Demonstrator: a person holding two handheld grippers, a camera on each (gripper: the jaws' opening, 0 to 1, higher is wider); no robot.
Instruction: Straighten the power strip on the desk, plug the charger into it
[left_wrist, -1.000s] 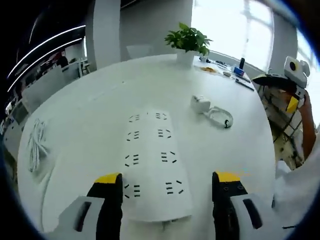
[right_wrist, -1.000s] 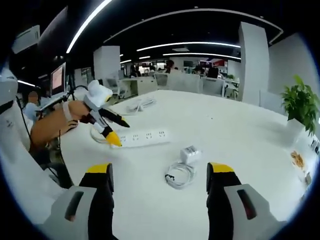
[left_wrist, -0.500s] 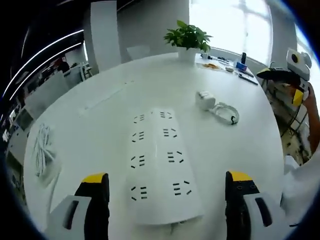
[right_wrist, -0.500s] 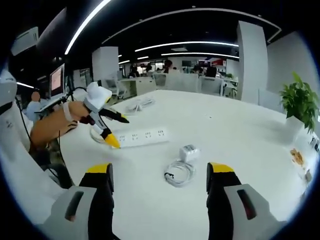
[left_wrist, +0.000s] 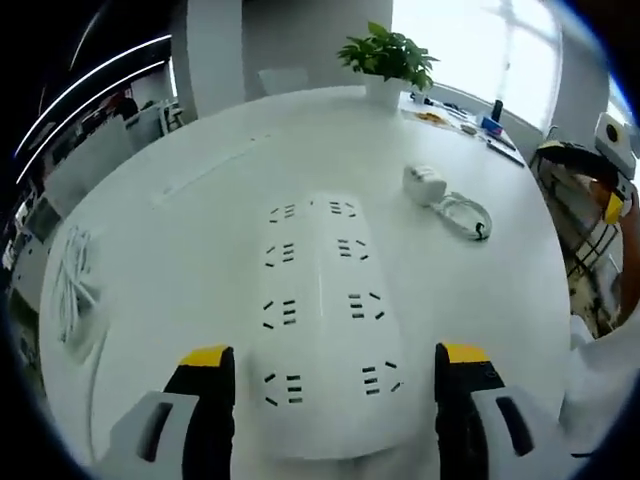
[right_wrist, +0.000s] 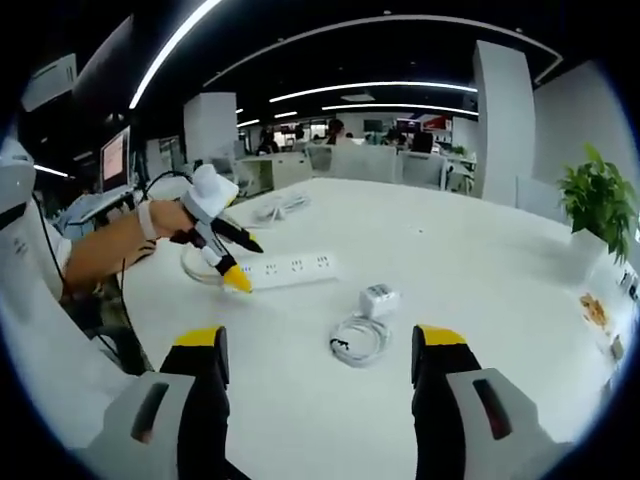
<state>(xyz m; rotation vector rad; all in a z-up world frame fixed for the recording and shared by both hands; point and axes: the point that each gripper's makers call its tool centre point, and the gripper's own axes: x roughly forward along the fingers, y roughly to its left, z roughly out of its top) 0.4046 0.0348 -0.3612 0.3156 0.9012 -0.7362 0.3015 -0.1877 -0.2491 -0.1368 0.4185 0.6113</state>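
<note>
The white power strip (left_wrist: 322, 320) lies flat on the white desk (left_wrist: 180, 240), running away from me between the jaws of my left gripper (left_wrist: 333, 365), which is open and straddles its near end. The strip (right_wrist: 285, 270) also appears in the right gripper view, with the left gripper (right_wrist: 232, 262) open over its left end. A white charger (left_wrist: 425, 184) with its coiled cable (left_wrist: 466, 215) lies to the right of the strip; in the right gripper view the charger (right_wrist: 377, 299) and cable (right_wrist: 358, 340) rest ahead of my right gripper (right_wrist: 318, 350), which is open and holds nothing.
A potted green plant (left_wrist: 389, 58) stands at the desk's far edge, with small items (left_wrist: 470, 115) beside it. A bundle of white cable (left_wrist: 72, 292) lies at the left. A person's arm (right_wrist: 110, 245) holds the left gripper. Office desks and chairs fill the background.
The left gripper has advanced a little over the power strip, so the strip looks larger between its jaws. The right gripper view is nearly the same.
</note>
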